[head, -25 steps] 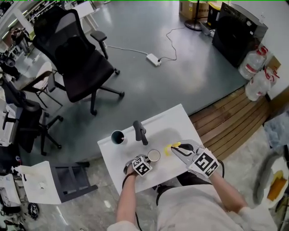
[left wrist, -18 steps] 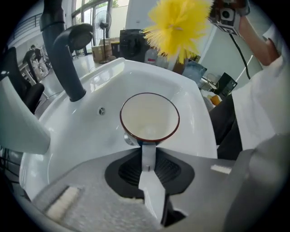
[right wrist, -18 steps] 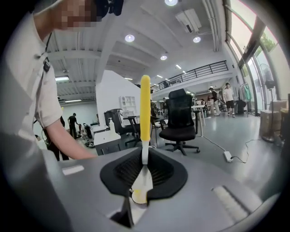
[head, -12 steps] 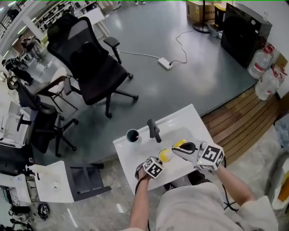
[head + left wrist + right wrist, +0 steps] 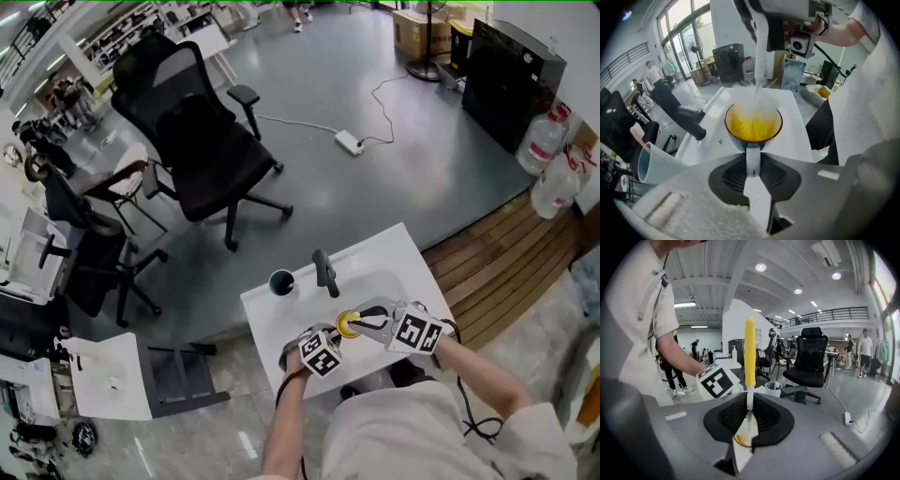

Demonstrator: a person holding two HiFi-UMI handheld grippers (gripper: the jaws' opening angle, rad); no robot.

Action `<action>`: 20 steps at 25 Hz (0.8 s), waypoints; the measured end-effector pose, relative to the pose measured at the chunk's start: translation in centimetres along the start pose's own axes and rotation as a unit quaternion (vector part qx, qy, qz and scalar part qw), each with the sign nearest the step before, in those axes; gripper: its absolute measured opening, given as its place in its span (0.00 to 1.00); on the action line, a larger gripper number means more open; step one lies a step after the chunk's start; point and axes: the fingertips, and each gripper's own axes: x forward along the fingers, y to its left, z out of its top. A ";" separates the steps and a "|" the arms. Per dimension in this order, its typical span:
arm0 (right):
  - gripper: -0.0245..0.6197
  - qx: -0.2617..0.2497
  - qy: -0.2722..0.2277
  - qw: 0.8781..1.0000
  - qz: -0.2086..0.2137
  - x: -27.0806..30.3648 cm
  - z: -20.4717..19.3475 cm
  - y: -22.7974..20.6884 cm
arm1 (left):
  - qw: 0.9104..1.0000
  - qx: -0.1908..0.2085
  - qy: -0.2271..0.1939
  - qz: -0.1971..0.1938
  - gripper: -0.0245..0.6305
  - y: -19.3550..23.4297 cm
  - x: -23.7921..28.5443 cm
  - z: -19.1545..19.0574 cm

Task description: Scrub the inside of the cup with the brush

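A small cup (image 5: 753, 124) with a brown rim stands on the white sink top (image 5: 403, 258). My left gripper (image 5: 753, 161) is shut on the cup's handle. Blurred yellow bristles of the brush (image 5: 751, 127) fill the inside of the cup, and its pale stem rises to my right gripper above. In the right gripper view the brush's yellow handle (image 5: 749, 350) stands upright, with my right gripper (image 5: 749, 412) shut on its stem and the cup (image 5: 742, 440) just below. In the head view the cup (image 5: 349, 325) sits between the left gripper (image 5: 335, 336) and the right gripper (image 5: 367, 323).
A black tap (image 5: 324, 272) and a teal-lined cup (image 5: 280, 282) stand at the far side of the sink top. A black office chair (image 5: 202, 141) is on the floor beyond. Wooden decking (image 5: 487, 267) lies to the right.
The right gripper has carried the yellow brush leftward from beside the cup into it. The left gripper has kept its hold on the cup's handle. The head camera has shifted.
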 end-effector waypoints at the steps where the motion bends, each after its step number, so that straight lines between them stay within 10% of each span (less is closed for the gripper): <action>1: 0.09 -0.012 0.014 1.000 0.004 0.4 -0.5 0.4 | 1.000 0.009 0.004 0.002 0.12 -0.1 -0.1 0.1; 12: 0.09 -0.102 0.122 0.983 0.092 0.3 -4.3 2.1 | 0.997 0.066 0.048 -0.002 0.12 -0.1 0.7 -1.3; 20: 0.10 -0.298 0.163 0.928 0.156 -1.2 -7.3 4.2 | 0.984 0.154 0.090 0.000 0.12 0.7 -0.3 -1.5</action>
